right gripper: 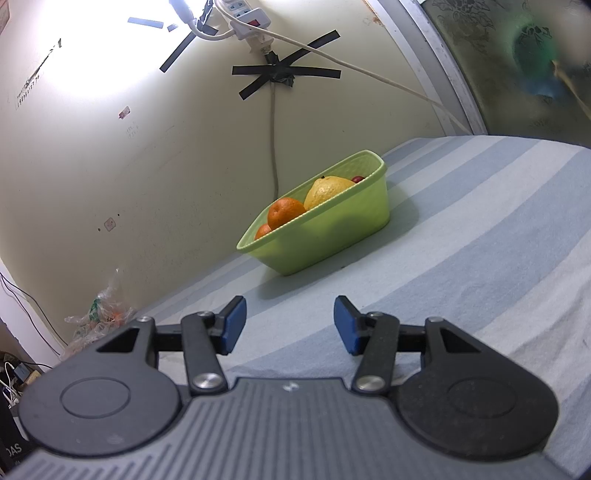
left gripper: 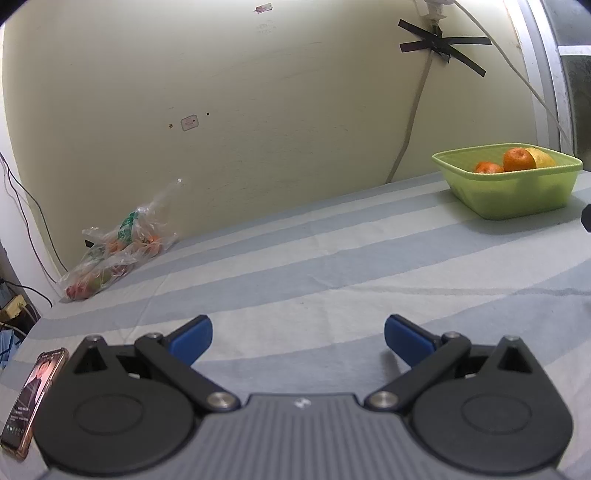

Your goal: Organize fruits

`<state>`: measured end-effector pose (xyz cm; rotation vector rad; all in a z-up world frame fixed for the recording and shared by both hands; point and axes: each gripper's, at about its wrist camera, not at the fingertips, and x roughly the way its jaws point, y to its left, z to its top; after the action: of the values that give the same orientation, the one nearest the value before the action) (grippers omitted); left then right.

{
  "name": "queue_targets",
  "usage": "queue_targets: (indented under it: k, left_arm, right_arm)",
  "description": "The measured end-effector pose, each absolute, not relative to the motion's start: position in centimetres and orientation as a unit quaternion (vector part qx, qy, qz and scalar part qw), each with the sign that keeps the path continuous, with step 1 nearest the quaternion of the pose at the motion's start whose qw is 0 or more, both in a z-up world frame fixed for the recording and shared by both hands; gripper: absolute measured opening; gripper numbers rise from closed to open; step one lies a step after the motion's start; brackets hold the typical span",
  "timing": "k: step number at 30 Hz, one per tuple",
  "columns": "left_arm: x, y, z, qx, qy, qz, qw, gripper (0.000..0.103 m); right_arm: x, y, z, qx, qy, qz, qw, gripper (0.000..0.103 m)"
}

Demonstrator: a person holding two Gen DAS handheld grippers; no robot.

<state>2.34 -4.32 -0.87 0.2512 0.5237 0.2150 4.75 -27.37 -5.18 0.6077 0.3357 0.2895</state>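
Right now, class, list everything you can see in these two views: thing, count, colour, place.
basket: one, light green, on the striped cloth near the wall
oranges: two, orange, in the basket
lemon: one, yellow, in the basket beside the oranges
small red fruit: one, red, barely showing behind the lemon
bag of fruit: one, clear plastic, on the cloth against the wall, far left
phone: one, screen lit, on the cloth by the left gripper
cloth: one, blue and white stripes, covering the surface
tape: black strips, crossed over a cable on the wall
power strip: one, white, high on the wall
left gripper: black, blue pads, open, empty
right gripper: black, blue pads, open, empty
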Motion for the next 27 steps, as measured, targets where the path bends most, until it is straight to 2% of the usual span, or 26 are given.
queue_targets:
  k: [7,9,27]
  left_arm:
    - [2.34,-4.26,-0.84,0.123,0.257,0.105,0.953,0.103]
    - [2.37,-4.22,-0.83,0.123,0.257,0.105,0.953,0.103]
    - [1.93,-4.05,-0.51,0.1,0.253,0.113,0.956,0.103]
  right_arm:
    - [4.76,-27.41,-5.18,0.297,0.164,0.141,0.93,0.056]
    - [4.71,-27.37,-5.17,0.297,0.162,0.141,0.93,0.06]
    - [4.62,-27.39,-5.15,0.298,0.16,0.138,0.931,0.06]
